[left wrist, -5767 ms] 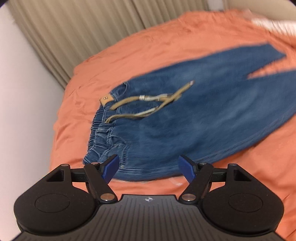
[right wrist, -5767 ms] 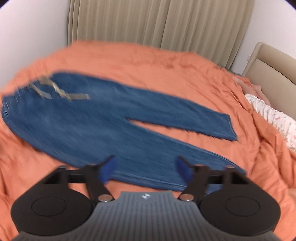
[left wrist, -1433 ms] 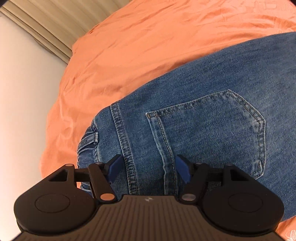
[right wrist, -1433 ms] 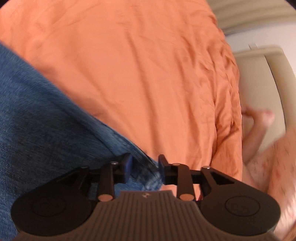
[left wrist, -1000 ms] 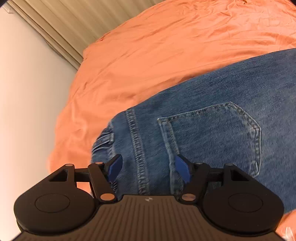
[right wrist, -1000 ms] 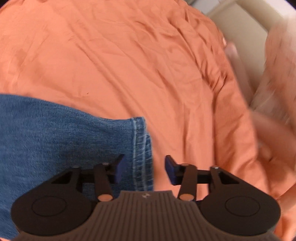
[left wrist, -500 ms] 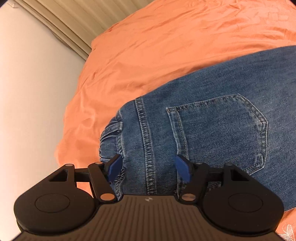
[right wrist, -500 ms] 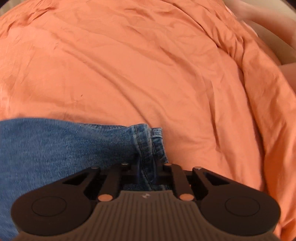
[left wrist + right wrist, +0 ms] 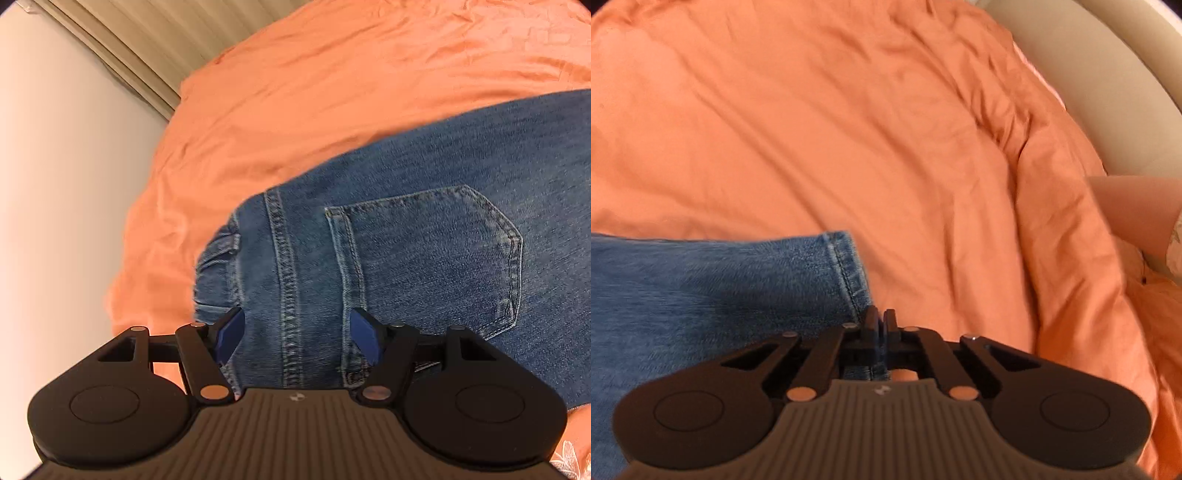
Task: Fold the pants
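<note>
Blue denim pants (image 9: 424, 240) lie folded lengthwise on an orange bedspread, back pocket (image 9: 428, 254) up. In the left wrist view my left gripper (image 9: 297, 334) hangs open just over the waistband end, its blue pads either side of a stitched seam, not pressing the cloth. In the right wrist view the leg end of the pants (image 9: 701, 280) reaches in from the left. My right gripper (image 9: 880, 319) is shut on the hem corner (image 9: 853, 273), with denim pinched between its pads.
The orange bedspread (image 9: 849, 129) covers the bed and is wrinkled toward the right. A beige headboard (image 9: 1108, 85) and a pillow (image 9: 1134, 210) lie at the right edge. A white wall (image 9: 55, 184) and beige curtain (image 9: 147, 40) stand beyond the bed's left end.
My right gripper sank onto the leg hem and its jaws went from open to shut on the denim. The left gripper stayed open over the waistband, with only a slight shift of view.
</note>
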### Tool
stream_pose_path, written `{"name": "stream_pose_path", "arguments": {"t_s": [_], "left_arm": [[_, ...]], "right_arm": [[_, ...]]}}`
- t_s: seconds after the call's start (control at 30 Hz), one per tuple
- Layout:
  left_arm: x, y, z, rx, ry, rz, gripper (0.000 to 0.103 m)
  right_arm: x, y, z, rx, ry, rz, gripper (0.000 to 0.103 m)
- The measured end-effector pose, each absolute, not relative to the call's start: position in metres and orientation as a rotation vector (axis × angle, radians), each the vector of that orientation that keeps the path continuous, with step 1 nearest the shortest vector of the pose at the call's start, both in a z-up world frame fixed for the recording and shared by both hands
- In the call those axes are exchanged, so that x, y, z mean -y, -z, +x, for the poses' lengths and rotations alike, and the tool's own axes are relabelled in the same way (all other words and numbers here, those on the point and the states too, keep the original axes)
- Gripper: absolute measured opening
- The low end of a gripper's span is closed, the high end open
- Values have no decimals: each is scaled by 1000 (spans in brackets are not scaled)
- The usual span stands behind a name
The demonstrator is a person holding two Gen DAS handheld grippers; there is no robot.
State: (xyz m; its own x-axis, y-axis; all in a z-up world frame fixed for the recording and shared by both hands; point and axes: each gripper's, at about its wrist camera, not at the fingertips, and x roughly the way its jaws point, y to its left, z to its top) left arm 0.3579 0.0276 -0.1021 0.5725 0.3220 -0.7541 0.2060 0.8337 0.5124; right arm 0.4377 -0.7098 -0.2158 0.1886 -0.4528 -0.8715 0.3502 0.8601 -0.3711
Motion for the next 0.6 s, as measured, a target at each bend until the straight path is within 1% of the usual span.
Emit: {"name": "stream_pose_path", "arguments": {"t_s": [0.03, 0.1, 0.2, 0.27, 0.3, 0.33, 0.4, 0.43, 0.53, 0.57, 0.6], "left_arm": [[-29, 100, 358, -973, -71, 599, 77], [-33, 96, 359, -971, -73, 593, 77], [-39, 95, 362, -977, -72, 585, 77], [-44, 96, 363, -977, -77, 578, 77], [-47, 96, 362, -971, -83, 569, 77], [-50, 95, 361, -963, -88, 552, 77], [-58, 90, 357, -948, -95, 500, 77], [-61, 87, 354, -946, -93, 479, 77], [-71, 78, 340, -925, -91, 463, 77], [-75, 75, 336, -922, -92, 462, 77], [-78, 73, 332, -923, -93, 460, 77]], "right_arm": [[711, 226, 440, -1287, 582, -98, 0], [712, 244, 437, -1323, 688, -269, 0], [727, 230, 417, -1263, 637, -72, 0], [716, 216, 407, -1242, 564, -97, 0], [707, 210, 402, -1241, 531, -129, 3], [696, 203, 398, -1239, 502, -161, 8], [677, 194, 392, -1233, 475, -198, 41], [675, 190, 387, -1230, 474, -187, 44], [682, 184, 369, -1229, 534, -84, 43], [689, 183, 362, -1224, 565, -35, 40], [697, 181, 354, -1214, 595, 27, 31]]}}
